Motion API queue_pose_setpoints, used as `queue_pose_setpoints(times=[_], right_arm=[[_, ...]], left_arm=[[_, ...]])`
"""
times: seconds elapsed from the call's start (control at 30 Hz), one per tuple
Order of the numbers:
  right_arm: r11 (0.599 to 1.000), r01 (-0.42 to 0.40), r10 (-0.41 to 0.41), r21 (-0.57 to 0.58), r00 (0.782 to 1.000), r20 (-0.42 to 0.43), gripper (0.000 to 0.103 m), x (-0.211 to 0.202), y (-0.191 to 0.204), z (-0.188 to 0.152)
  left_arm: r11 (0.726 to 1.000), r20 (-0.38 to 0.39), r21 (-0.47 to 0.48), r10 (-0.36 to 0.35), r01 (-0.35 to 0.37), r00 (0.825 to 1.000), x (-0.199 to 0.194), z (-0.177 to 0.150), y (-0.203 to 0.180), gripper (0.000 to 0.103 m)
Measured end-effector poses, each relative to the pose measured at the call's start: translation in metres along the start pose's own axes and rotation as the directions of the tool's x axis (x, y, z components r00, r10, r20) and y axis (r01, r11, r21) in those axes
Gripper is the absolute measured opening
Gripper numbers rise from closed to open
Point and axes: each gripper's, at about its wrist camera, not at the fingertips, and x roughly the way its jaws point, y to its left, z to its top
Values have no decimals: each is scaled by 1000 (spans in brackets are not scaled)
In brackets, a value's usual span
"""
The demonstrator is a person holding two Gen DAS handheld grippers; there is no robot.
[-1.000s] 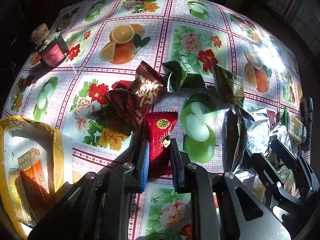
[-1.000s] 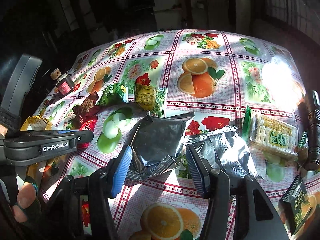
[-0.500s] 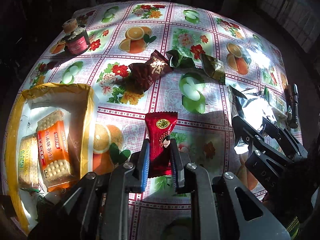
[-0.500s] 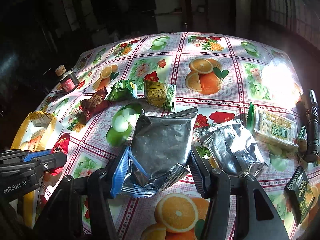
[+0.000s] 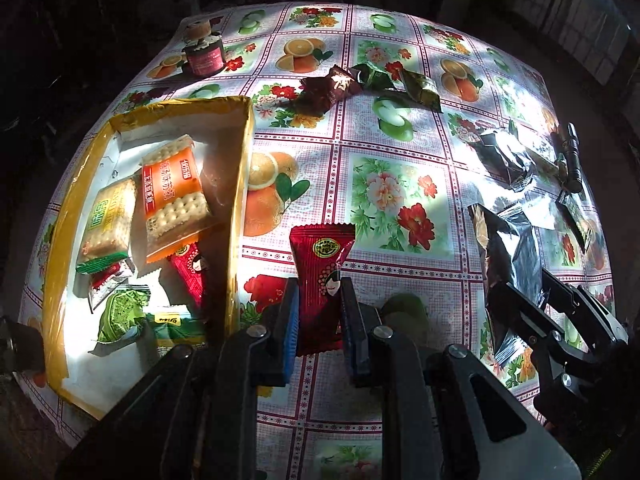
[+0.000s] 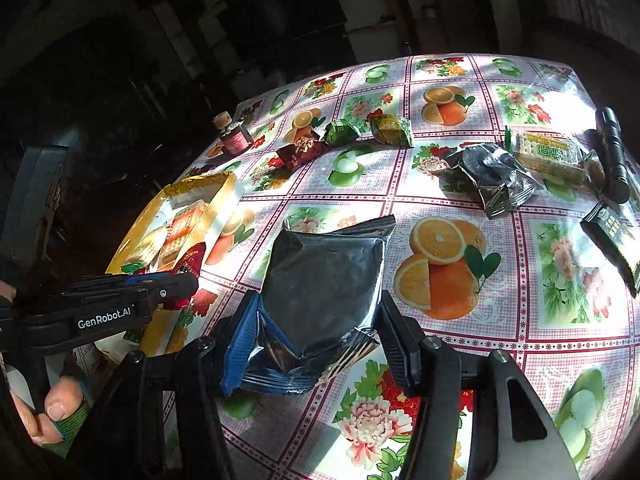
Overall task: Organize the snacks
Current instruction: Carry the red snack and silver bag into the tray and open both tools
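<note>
Snacks lie scattered over a fruit-and-flower tablecloth [image 5: 396, 184], and several already sit in the yellow-rimmed box [image 5: 240, 168] at the left: an orange cracker pack [image 5: 174, 196], a green-labelled cracker pack [image 5: 106, 220], a small red packet and green ones. The left gripper [image 5: 318, 316] pinches a red snack packet [image 5: 322, 264] between its blue-padded fingers, holding it upright just beside the box's right wall. The right gripper [image 6: 320, 332] clamps a silver foil pouch [image 6: 324, 280] by its lower end. Farther back, a dark red packet [image 6: 300, 150] and two green packets [image 6: 340, 132] rest near a small red jar [image 6: 236, 138]. A second crumpled foil pouch [image 6: 492, 176], a green cracker pack [image 6: 548, 152] and a black flashlight [image 6: 612, 156] lie at the right.
</note>
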Motion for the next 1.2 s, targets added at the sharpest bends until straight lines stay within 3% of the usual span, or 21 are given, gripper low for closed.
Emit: queue_pose_setpoints(times=[0.3,0.8,1.2], right_arm=[[999,-35,35,-29,999,-2,57,-7,24,-7],[992,-94,92,-83,995,-35,57,8,59,-4],[977,-154,146,-149,987,-64,57,25,99,3]], left_arm=[[1000,8,3,-14,14,1000,-14,-23,12,20],[998,6,-70,-1,2,1000,-23,-30,55,20],[986,17,-160,56,-53,998,-30,-30,108,20]])
